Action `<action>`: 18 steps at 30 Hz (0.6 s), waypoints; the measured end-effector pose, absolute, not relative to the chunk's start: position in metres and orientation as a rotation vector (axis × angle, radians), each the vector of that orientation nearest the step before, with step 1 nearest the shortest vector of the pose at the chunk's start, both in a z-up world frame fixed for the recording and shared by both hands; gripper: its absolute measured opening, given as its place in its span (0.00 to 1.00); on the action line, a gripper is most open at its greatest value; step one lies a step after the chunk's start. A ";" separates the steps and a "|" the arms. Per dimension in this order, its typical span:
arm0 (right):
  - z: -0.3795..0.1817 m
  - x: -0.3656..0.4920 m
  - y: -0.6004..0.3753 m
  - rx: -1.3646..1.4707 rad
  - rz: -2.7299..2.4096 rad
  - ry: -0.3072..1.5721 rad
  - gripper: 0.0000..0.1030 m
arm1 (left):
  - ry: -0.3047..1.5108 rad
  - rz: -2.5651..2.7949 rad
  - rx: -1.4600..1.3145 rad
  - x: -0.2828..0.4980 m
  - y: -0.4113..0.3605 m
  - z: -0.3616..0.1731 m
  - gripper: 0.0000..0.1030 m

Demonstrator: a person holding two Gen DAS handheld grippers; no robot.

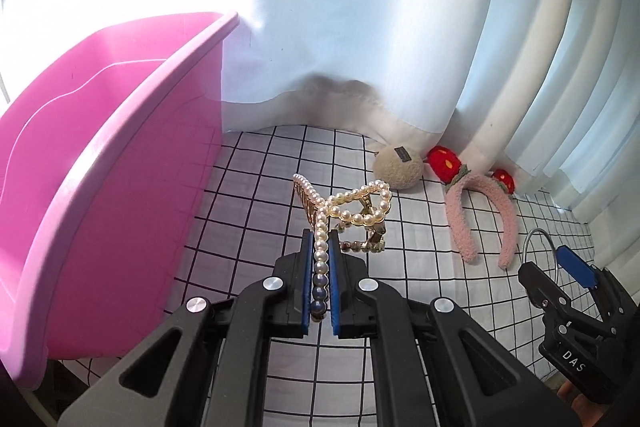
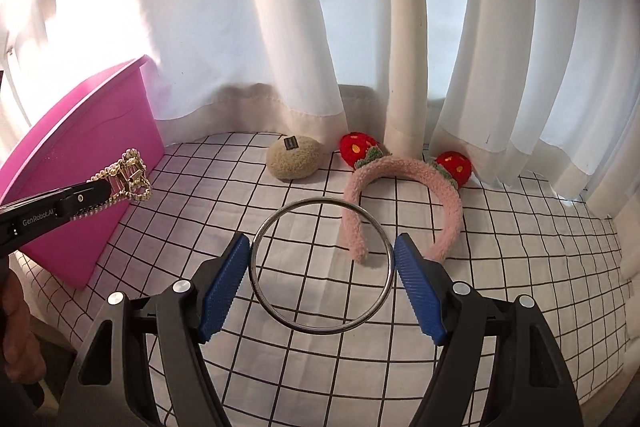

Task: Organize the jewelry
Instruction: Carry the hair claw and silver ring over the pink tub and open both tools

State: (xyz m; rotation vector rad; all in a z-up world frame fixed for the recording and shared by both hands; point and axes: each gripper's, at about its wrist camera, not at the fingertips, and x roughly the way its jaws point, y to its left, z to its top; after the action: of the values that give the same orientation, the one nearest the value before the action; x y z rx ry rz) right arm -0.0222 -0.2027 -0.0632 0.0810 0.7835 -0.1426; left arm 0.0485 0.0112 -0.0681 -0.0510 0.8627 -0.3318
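My left gripper [image 1: 320, 247] is shut on a gold hair claw edged with pearls [image 1: 348, 207], held above the checked cloth, right of the pink plastic bin [image 1: 100, 187]. The claw also shows in the right wrist view [image 2: 130, 179], in front of the bin [image 2: 80, 163]. My right gripper [image 2: 322, 263] holds a silver metal bangle [image 2: 322, 267] across its width, both blue pads touching the ring. The bangle [image 1: 540, 255] and right gripper show at the right of the left wrist view.
A pink fuzzy headband with red strawberries [image 2: 404, 187] and a beige plush pouch [image 2: 294, 157] lie on the checked cloth [image 2: 520, 267] near the white curtains [image 2: 280, 7]. Both also show in the left wrist view: headband [image 1: 480, 211], pouch [image 1: 398, 167].
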 end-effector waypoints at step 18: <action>0.046 0.058 -0.130 -0.023 0.171 0.559 0.70 | 0.647 -0.106 -0.124 0.062 0.078 0.043 0.07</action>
State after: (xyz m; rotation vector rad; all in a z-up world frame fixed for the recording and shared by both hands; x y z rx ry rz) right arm 0.0580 -0.1304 0.0456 -0.0230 0.5591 0.1708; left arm 0.0621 0.0779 0.0427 -0.1245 0.6473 -0.1065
